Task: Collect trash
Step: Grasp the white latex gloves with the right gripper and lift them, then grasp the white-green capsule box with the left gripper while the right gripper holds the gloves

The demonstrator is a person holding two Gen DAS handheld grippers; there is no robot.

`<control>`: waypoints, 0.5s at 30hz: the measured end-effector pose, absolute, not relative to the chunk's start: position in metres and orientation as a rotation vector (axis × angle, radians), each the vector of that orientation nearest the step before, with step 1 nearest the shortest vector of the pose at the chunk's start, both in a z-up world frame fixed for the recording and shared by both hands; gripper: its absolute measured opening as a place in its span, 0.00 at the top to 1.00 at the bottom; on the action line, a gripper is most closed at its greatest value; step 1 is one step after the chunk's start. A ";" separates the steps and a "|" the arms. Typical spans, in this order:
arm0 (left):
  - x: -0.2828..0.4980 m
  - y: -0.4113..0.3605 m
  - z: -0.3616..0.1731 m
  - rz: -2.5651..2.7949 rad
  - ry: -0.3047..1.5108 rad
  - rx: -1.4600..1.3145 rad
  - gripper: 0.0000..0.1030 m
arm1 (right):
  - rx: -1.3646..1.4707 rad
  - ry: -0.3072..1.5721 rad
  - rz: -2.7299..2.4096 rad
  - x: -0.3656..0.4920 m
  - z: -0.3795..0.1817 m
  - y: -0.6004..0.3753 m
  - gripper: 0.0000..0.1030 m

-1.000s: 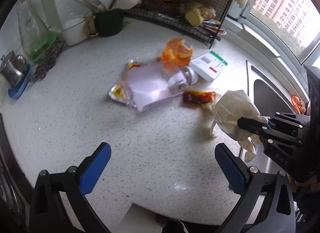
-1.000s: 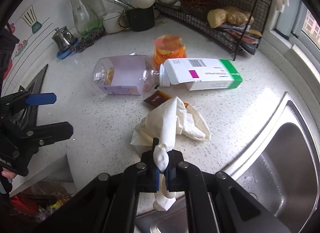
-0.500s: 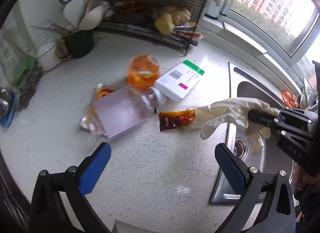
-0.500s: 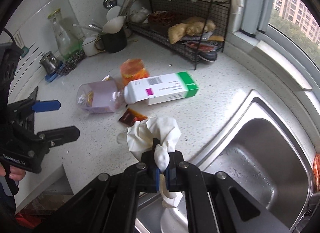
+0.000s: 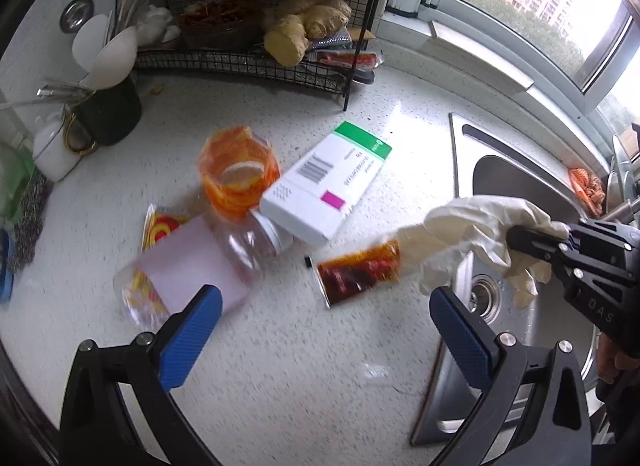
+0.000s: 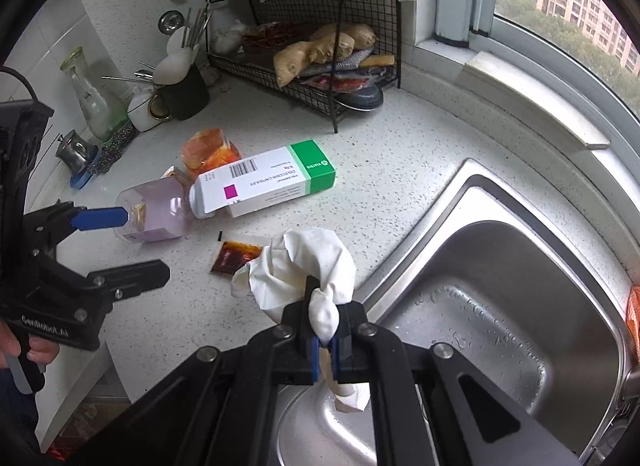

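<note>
My right gripper [image 6: 326, 340] is shut on a crumpled white rubber glove [image 6: 304, 266], lifted above the counter's edge by the sink [image 6: 500, 306]. In the left wrist view the same glove [image 5: 472, 234] hangs from the right gripper [image 5: 520, 236] at the right. My left gripper [image 5: 320, 326] stands open above the counter with nothing between its blue pads. On the counter lie a dark red sauce sachet [image 5: 356, 272], a white and green box [image 5: 326, 181], a clear plastic bottle with a pale purple label [image 5: 192, 262] and an orange plastic cup [image 5: 238, 169].
A black wire rack [image 6: 320, 45] with ginger and packets stands at the back. A dark utensil cup [image 6: 184, 93], a glass bottle [image 6: 92, 97] and a small metal pot [image 6: 74, 149] line the left wall. A window sill [image 6: 520, 97] runs behind the sink.
The right gripper has lifted the glove off the counter and carried it toward the sink, uncovering the sachet. Both views have swung right, and the left gripper has stayed open.
</note>
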State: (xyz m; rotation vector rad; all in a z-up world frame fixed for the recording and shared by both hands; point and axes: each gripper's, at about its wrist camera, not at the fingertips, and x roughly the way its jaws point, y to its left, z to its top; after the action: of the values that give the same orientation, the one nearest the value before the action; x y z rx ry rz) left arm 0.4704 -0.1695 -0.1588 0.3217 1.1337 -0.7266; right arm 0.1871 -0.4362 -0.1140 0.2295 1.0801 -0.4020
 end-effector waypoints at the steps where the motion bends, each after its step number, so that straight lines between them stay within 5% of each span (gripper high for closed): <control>1: 0.474 -0.173 -0.160 -0.730 1.131 0.332 0.00 | 0.234 1.084 -0.403 0.188 -0.115 -0.438 0.97; 15: 0.524 -0.247 -0.172 -0.880 1.105 0.551 0.00 | 0.284 1.123 -0.444 0.202 -0.128 -0.454 0.97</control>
State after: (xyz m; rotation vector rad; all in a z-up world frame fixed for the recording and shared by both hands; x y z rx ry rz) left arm 0.5240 -0.2465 -0.1724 0.5509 1.1054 -0.8799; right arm 0.2021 -0.4538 -0.1277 0.2840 1.1227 -0.4439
